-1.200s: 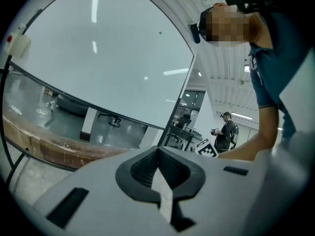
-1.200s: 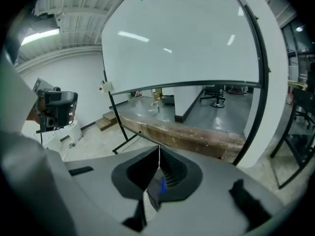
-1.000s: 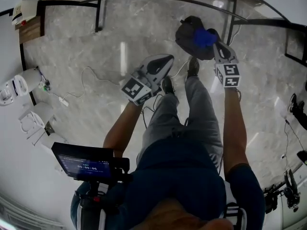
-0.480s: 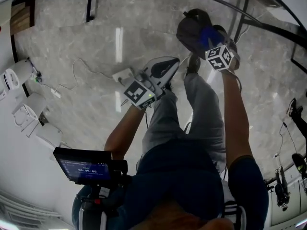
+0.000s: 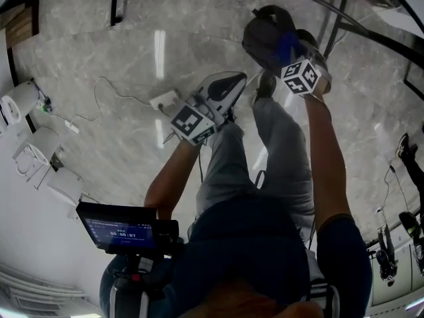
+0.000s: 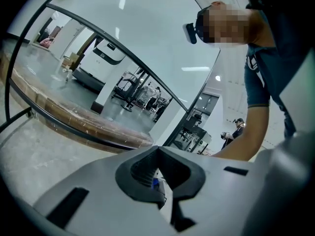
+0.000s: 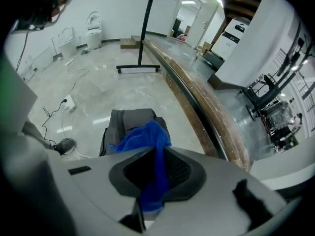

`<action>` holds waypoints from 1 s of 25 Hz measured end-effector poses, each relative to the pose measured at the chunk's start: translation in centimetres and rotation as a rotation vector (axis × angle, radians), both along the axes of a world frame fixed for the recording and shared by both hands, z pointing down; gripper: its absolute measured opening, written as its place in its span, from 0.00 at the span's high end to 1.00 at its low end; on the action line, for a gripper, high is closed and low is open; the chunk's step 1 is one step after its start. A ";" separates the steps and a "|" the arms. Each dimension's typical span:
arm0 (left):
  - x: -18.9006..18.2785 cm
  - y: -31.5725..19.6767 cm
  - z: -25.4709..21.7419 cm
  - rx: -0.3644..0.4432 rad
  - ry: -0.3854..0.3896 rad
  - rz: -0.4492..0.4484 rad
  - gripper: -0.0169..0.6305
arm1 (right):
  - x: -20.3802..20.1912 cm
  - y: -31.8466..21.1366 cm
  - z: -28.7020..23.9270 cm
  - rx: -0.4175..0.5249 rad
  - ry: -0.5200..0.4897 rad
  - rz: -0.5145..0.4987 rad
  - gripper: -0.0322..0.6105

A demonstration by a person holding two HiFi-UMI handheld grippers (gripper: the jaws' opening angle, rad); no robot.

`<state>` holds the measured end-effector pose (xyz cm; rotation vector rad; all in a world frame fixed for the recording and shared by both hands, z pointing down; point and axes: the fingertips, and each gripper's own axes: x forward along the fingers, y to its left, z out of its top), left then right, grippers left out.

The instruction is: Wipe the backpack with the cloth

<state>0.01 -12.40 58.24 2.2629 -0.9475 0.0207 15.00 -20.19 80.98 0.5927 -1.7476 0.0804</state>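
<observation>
Right claw (image 7: 156,176) has just been closing and now it's pinching the blue cloth (image 7: 150,136), which bunches out past the tips, right over the grey backpack (image 7: 125,124). The backpack's lying on the floor (image 7: 98,90) just beyond that claw. Left claw (image 6: 157,152) sits apart from it, jaws together, nothing held.

The small screen (image 5: 118,230) shows timer digits, too small to read.
</observation>
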 end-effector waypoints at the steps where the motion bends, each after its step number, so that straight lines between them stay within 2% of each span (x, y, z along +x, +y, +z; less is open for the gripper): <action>1: 0.1 -0.2 0.2 -0.002 0.000 0.000 0.97 | 0.0 0.0 -0.4 0.014 -0.001 -0.003 0.87; 5: 0.2 -0.7 0.2 0.006 0.005 0.001 0.97 | -1.3 0.2 -3.6 0.079 -0.024 -0.032 0.88; 9: -0.4 -0.7 0.1 0.005 0.002 -0.013 0.97 | -5.7 0.6 -5.9 0.120 -0.093 -0.107 0.88; 12: -2.2 -0.7 0.3 0.013 -0.025 -0.052 0.97 | -10.1 0.7 -4.1 0.101 -0.129 -0.169 0.88; 15: -5.3 -1.2 0.2 0.024 -0.055 -0.140 0.97 | -12.9 0.2 -0.1 0.056 -0.109 -0.198 0.88; 17: -7.6 -1.3 0.5 0.015 -0.090 -0.185 0.97 | -12.9 0.0 2.3 0.026 -0.080 -0.177 0.88; 20: -9.9 -1.4 0.6 0.021 -0.140 -0.204 0.97 | -11.3 0.3 2.7 0.035 -0.066 -0.140 0.88; 25: -10.4 -2.1 1.3 0.048 -0.202 -0.193 0.97 | -6.9 1.8 1.1 0.068 -0.061 -0.108 0.88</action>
